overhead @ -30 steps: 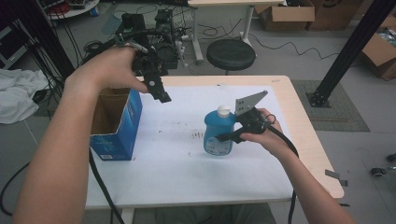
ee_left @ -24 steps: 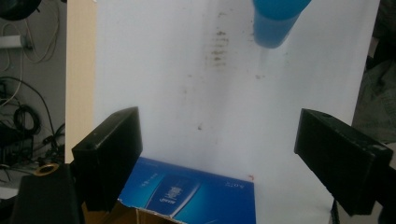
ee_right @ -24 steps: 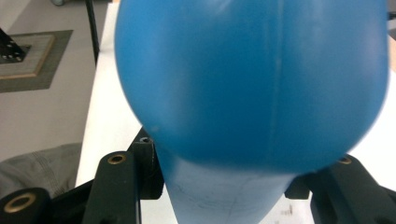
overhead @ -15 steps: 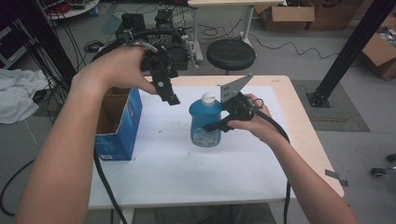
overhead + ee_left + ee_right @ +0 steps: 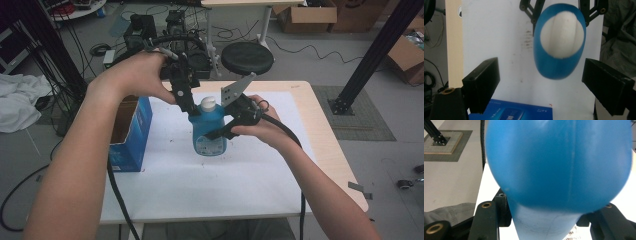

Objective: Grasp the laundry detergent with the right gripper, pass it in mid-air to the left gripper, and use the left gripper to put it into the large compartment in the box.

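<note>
A blue bottle [image 5: 209,131] with a white cap [image 5: 209,103] hangs tilted a little above the white mat [image 5: 225,185]. My right gripper [image 5: 220,132] is shut on its lower body from the right. In the right gripper view the bottle [image 5: 559,165] bulges between the two black jaws of that gripper [image 5: 544,220]. My left gripper [image 5: 186,105] points down just left of the cap, open. The left gripper view looks down on the bottle [image 5: 560,40] and its cap, beyond the spread jaws of the left gripper [image 5: 545,80]; the pads [image 5: 484,82] touch nothing.
An open blue cardboard box [image 5: 127,132] stands at the table's left edge, and its top [image 5: 511,112] lies below the left jaws. The wooden table [image 5: 325,130] runs on to the right. A black stool [image 5: 247,57] and cables stand behind the table.
My right gripper has carried the bottle up and to the left, under the left gripper. The left gripper has shifted slightly toward the bottle's cap.
</note>
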Demonstrator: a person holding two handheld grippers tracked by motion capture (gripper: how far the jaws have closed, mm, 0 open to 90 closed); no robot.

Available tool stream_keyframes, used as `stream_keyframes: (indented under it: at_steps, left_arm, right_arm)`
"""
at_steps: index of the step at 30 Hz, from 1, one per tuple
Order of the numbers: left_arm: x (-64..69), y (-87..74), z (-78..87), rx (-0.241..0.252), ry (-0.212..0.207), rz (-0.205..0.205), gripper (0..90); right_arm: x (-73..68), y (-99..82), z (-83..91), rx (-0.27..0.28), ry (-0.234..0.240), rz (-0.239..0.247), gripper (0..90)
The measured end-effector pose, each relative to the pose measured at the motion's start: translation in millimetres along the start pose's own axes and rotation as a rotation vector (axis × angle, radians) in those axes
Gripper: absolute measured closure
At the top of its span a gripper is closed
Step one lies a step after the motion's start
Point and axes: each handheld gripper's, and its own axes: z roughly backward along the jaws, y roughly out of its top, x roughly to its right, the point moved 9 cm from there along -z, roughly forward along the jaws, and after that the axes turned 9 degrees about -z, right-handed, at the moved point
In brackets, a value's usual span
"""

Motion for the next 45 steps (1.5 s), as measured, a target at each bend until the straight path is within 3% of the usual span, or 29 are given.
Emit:
stream_keyframes:
  at_steps: [23,45]
  left_arm:
    - [10.2,12.3,-24.7,-0.013,-0.055,-0.034,15.6]
    - [13.4,13.7,-28.2,-0.01,-0.077,-0.02,21.8]
  right_arm:
    - [-5.2,9.0,-2.9,0.002,0.013,-0.003,46.0]
    - [-2.5,8.0,-0.6,0.01,0.002,-0.016,46.0]
